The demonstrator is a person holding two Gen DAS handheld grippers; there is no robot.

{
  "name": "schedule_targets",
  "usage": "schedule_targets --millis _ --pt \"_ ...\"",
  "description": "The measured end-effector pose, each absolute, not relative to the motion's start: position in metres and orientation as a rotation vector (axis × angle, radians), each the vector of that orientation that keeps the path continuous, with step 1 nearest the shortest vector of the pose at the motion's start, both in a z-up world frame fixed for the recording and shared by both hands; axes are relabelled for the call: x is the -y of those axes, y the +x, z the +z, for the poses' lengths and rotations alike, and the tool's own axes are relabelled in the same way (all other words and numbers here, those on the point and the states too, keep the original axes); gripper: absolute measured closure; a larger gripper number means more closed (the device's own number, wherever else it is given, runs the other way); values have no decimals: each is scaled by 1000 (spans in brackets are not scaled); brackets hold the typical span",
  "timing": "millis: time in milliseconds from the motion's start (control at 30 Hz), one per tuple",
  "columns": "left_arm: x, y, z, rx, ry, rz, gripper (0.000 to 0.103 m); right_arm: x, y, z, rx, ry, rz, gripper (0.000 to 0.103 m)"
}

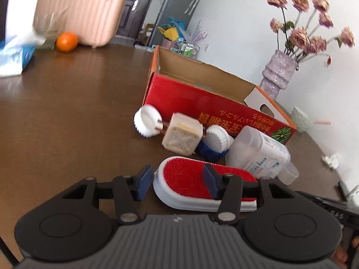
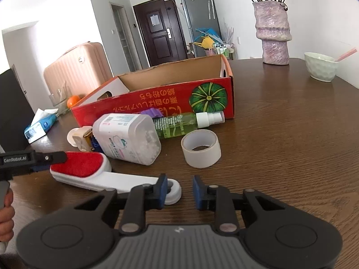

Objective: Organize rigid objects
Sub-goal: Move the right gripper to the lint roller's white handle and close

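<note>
A white lint brush with a red pad lies on the brown table. My left gripper is open, its fingers astride the brush's rounded head; it shows in the right wrist view at the left edge. My right gripper is open just over the brush's handle end. An open red cardboard box stands behind. A clear plastic container, a green spray bottle, a tape roll and a beige block with white gear wheels lie before the box.
A purple vase with dried flowers and a pale bowl stand beyond the box. A pink suitcase, an orange and a tissue pack are at the table's far side. A crumpled tissue lies right.
</note>
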State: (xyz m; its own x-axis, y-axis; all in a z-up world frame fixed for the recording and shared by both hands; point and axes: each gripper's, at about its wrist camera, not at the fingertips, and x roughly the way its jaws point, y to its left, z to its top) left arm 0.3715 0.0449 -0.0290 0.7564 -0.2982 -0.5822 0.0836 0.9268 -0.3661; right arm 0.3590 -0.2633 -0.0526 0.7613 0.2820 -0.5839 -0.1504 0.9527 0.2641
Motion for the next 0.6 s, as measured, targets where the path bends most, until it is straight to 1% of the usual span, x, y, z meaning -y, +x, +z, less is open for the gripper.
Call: schedule_targets --millis 67,267,333,400,567,600 --pt "-47 360 -28 -702 -351 -213 50 264 352 -53 -660 215 245 91" --pt "-38 318 -28 -729 -360 -239 50 264 312 -53 -622 185 228 91" --pt "-35 306 -30 -737 -356 -252 54 264 300 -54 -609 184 224 91" --pt "-34 300 -29 -726 -339 -246 54 265 292 -55 -602 198 225 91" --pt "-40 305 -18 -672 -336 -189 49 271 293 -54 -600 201 209 91" --pt "-40 308 -15 -661 -336 -189 46 271 294 -54 -600 200 205 91"
